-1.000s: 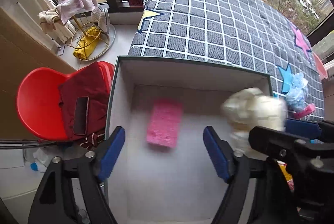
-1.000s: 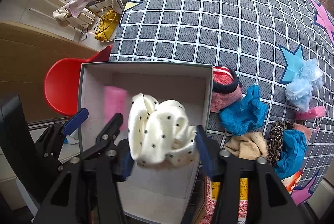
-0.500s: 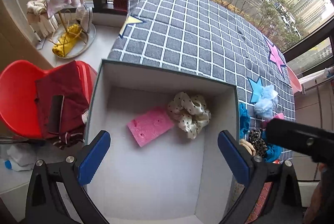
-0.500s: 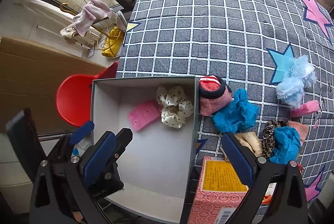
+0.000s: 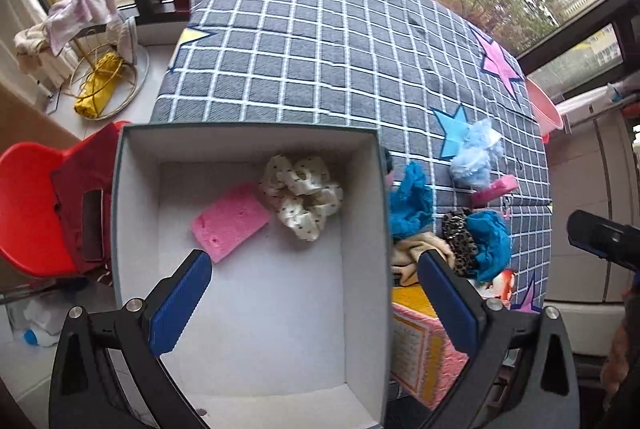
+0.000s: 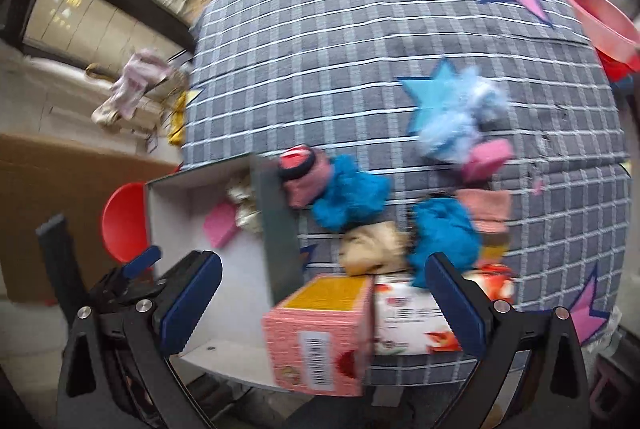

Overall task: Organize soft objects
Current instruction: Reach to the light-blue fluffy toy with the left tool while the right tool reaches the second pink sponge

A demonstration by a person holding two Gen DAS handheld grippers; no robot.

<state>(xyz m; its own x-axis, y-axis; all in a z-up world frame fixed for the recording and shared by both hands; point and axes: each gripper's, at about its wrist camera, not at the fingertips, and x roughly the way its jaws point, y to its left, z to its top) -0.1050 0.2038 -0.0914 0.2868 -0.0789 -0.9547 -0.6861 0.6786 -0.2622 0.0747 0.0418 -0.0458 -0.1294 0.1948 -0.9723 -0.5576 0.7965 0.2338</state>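
Checked bedspread [image 5: 320, 61] under my box [image 5: 120, 213]; sponge [image 5: 230, 223] and scrunchie [image 5: 304, 195] inside; my left gripper [image 5: 316, 299] and right gripper [image 6: 324, 305] gape empty.

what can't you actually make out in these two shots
- Box: its near end is cut off by the bottom edge and the left tool in the left wrist view.
- Beige cloth: partly hidden behind the box wall and a tool finger, left wrist view.
- Pink carton: print unreadable, right wrist view is motion-blurred.
- Polka-dot scrunchie: in the right wrist view, mostly hidden by the box wall.
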